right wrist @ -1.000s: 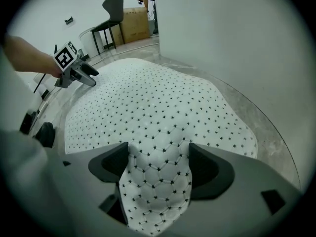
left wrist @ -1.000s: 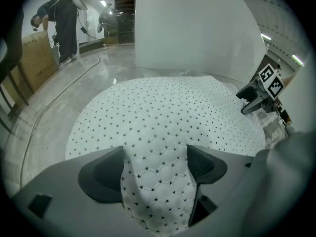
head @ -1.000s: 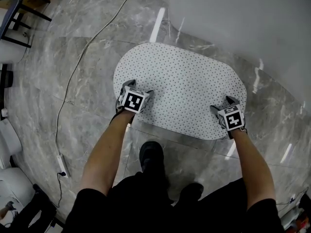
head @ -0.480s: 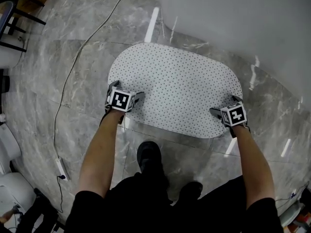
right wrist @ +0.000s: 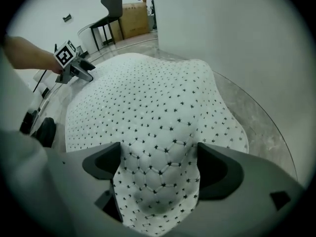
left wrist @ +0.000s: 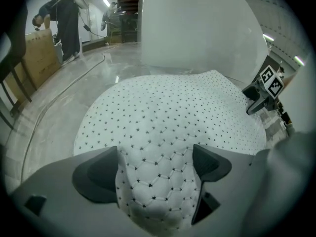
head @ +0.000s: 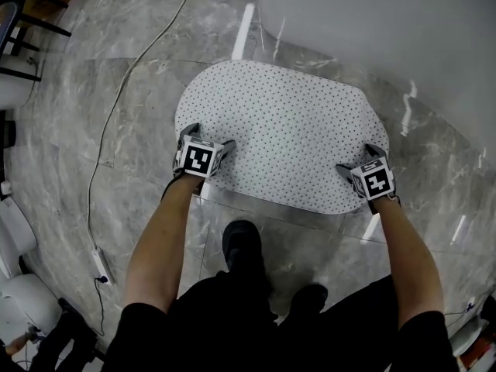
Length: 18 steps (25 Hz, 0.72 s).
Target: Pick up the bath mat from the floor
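The bath mat [head: 287, 138] lies flat on the grey marble floor [head: 85, 84]. It is a white oval mat with small dark dots, and its far edge is near a large white rounded body [head: 387, 37]. The person stands at the near long edge of the mat, both forearms stretched down, one dark shoe [head: 242, 242] just beside this edge. The left claw [head: 209, 139] is at the near left corner of the mat and the right claw [head: 359, 161] at the near right corner - well apart from each other, with the long edge between them. Both point steeply down. In the left gripper view the two dark pads [left wrist: 96, 174] stand wide apart, and the quilted edge of the mat fills the gap from one pad to the other. The jaws have just been closing a little. The right gripper view shows the same: the pads [right wrist: 219, 172] are wide apart and the mat's edge is between them and reaches both; these jaws also have just been closing. Whether the pads already press on the mat - this I cannot tell. In the right gripper view a dark chair [right wrist: 109, 9] and a cardboard box [right wrist: 134, 19] stand far behind the mat.
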### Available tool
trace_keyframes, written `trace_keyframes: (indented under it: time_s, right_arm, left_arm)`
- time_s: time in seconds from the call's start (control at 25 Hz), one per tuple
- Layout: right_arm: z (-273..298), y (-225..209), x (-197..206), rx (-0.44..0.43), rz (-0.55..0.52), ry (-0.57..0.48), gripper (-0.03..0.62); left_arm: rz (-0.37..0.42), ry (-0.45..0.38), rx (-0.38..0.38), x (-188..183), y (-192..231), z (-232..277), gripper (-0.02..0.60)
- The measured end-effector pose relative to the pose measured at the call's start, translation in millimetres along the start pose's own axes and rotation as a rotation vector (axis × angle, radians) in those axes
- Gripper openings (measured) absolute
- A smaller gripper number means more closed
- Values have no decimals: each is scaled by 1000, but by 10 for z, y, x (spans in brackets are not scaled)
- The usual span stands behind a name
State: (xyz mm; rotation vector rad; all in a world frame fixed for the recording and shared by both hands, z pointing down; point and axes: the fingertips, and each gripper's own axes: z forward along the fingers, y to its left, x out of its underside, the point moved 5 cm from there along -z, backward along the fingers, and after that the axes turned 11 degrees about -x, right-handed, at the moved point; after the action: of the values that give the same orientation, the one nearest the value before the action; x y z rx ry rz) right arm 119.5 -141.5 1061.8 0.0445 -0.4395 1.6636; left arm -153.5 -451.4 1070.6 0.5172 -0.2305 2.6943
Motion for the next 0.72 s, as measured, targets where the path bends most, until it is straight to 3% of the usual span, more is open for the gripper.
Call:
trace_keyframes:
  time_s: [0.04,0.16,0.24,0.36,0.4,0.44,0.48,0.72]
  right_arm:
    - [-2,8,0,0,-4,-1,497]
    - [-7,87,-28,-10,-46,7,440]
    - [4,178,-64,-19,-70,1,367]
    - [3,241,-84,-34,-50,-30,286]
    - [1,241,-94,-39,-30,-43,236]
    - [0,243,-104,-43,-11,-50,136]
    - [1,256,-110,-46,-6,-50,102]
    - [-55,316,-171,-81,-51,-27,51]
  left_arm:
    - [21,-7,13,-15,-66,-14,473]
    - [109,-10,39,-129,-376,-197,188]
    - [121,-12,40,-133,-463,-229,104]
    - [114,-6,45,-135,-448,-213,97]
    - [116,-2,46,-142,-442,-211,97]
    - [118,1,46,-142,-445,-220,92]
    - [117,2,46,-135,-455,-242,80]
    - [107,-27,68,-188,-489,-410,43]
